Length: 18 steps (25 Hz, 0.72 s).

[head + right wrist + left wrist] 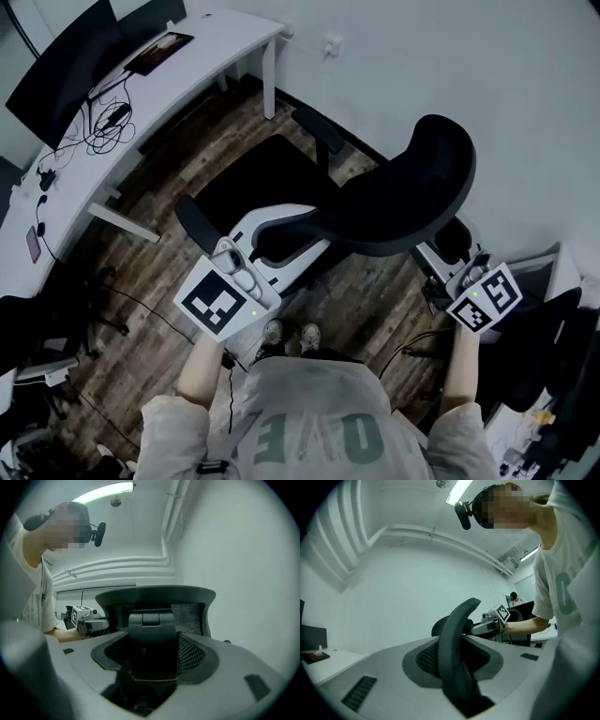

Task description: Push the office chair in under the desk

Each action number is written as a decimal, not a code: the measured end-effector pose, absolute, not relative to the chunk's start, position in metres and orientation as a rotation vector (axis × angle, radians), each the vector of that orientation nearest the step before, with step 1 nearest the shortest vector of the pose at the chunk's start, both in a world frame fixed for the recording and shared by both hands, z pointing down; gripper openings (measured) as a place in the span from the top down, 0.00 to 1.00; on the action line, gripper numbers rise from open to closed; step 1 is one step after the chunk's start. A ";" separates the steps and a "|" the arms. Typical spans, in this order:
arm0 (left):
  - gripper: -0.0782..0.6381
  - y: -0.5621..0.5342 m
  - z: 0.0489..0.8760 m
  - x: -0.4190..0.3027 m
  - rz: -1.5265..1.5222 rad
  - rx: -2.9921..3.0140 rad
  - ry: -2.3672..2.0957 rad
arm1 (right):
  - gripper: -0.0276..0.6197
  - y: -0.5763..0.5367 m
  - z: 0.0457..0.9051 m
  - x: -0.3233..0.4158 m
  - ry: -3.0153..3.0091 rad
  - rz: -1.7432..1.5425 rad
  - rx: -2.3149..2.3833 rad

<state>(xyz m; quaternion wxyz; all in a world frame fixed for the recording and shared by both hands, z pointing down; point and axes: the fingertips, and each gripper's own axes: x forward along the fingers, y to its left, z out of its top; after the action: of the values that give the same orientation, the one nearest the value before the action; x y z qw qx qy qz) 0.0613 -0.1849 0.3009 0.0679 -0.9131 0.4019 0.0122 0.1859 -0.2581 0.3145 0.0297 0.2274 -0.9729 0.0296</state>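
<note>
The black office chair (pixel 375 202) with its white back frame (pixel 281 225) stands on the wood floor, its seat (pixel 253 178) toward the white desk (pixel 202 56) at the upper left and still outside it. I stand behind the chair. My left gripper (pixel 242 270) sits on the left side of the back frame, jaws partly closed on it; in its own view a dark chair part (pixel 454 639) fills the gap. My right gripper (pixel 461 281) is at the chair's right side, its jaw tips hidden. It looks up at the headrest (pixel 154 602).
A dark monitor (pixel 70 66), a tablet (pixel 159 52), tangled cables (pixel 108 122) and a phone (pixel 33 244) lie on the desk. Its foot (pixel 122 222) stands left of the chair. Cables (pixel 141 305) trail on the floor. Another dark chair (pixel 553 347) is at the right.
</note>
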 end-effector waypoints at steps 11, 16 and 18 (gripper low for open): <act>0.72 -0.203 0.307 -0.008 0.190 -2.826 1.164 | 0.51 -0.282 0.312 0.114 -3.018 0.084 0.629; 0.72 -0.214 0.308 -0.057 0.223 -2.867 1.130 | 0.51 -0.295 0.315 0.061 -3.021 0.096 0.619; 0.72 -0.216 0.309 -0.077 0.196 -2.880 1.107 | 0.51 -0.298 0.316 0.040 -3.021 0.095 0.622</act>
<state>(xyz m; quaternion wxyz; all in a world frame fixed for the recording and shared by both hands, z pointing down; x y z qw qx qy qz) -0.0770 -0.2156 0.3085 0.0249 -0.9313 0.3578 0.0633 0.0403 -0.2980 0.3156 0.0277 0.2015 -0.9786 0.0306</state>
